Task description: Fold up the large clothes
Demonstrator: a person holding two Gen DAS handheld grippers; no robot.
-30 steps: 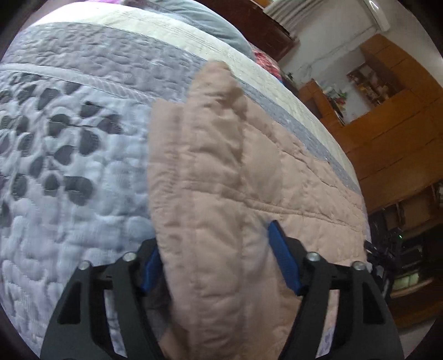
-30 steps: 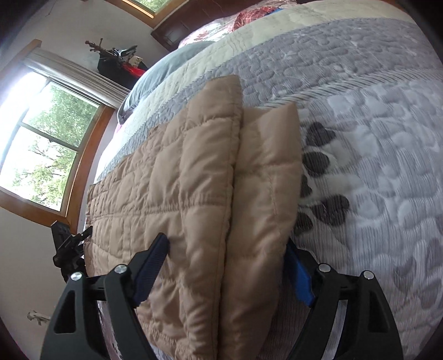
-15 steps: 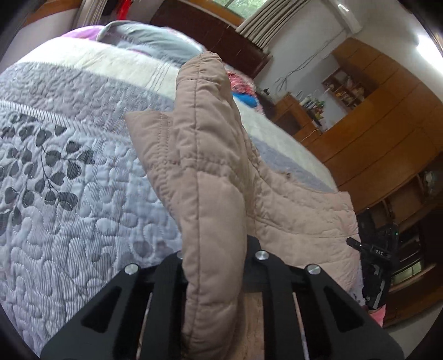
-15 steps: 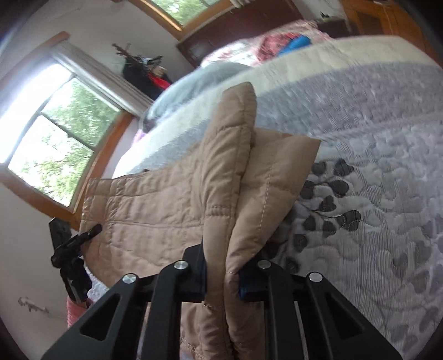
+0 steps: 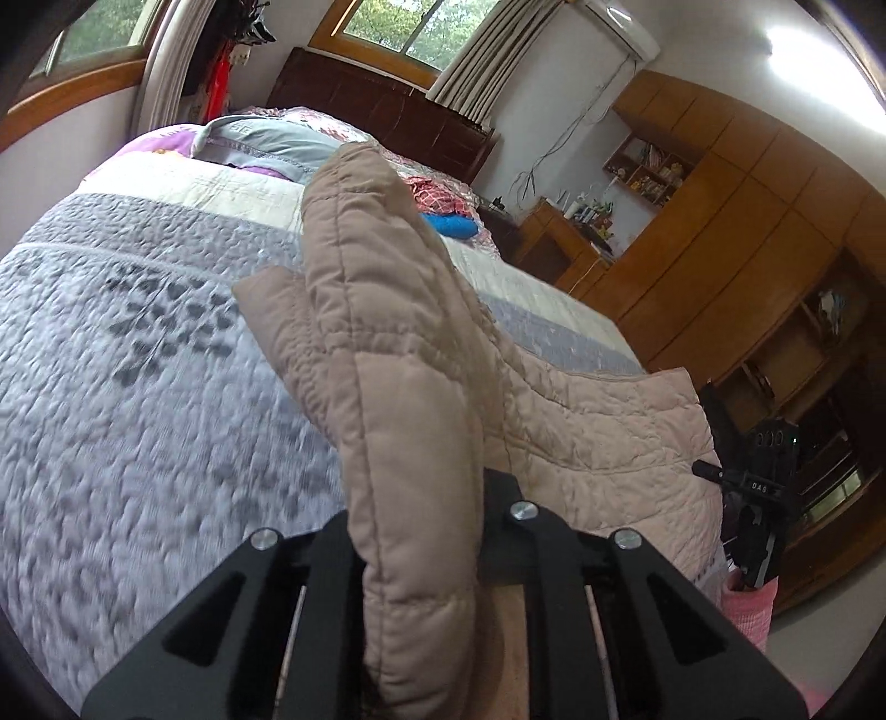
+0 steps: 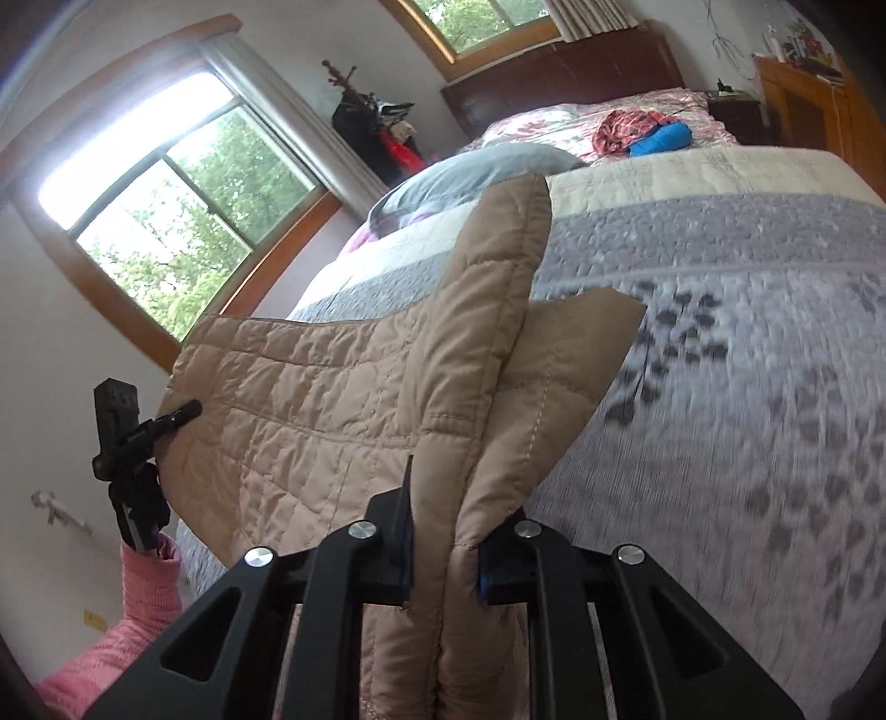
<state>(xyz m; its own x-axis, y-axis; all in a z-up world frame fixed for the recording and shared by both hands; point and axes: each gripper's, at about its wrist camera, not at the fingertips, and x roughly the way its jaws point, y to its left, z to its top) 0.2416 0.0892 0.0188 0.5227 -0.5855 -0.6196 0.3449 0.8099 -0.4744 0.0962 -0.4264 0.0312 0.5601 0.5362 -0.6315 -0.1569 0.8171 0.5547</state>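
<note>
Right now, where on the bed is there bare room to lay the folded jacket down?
The grey leaf-print quilt is bare to the right of the tan quilted jacket, up to the cream band. The head end is crowded: grey pillow, red cloth, blue bundle. Both tools, left and right, grip the jacket.

A bed (image 5: 138,387) with a grey leaf-patterned quilt fills the room. At its head stands a dark wooden headboard (image 5: 387,127), with a grey pillow (image 6: 476,171) and red and blue bundled cloth (image 6: 645,135) just in front. Above the headboard is a wood-framed window (image 5: 410,33) with a curtain (image 5: 470,77). Beside the bed, a second bright window (image 6: 166,221) shows green trees. On the bed's other side stand wooden wardrobes (image 5: 747,249).
</note>
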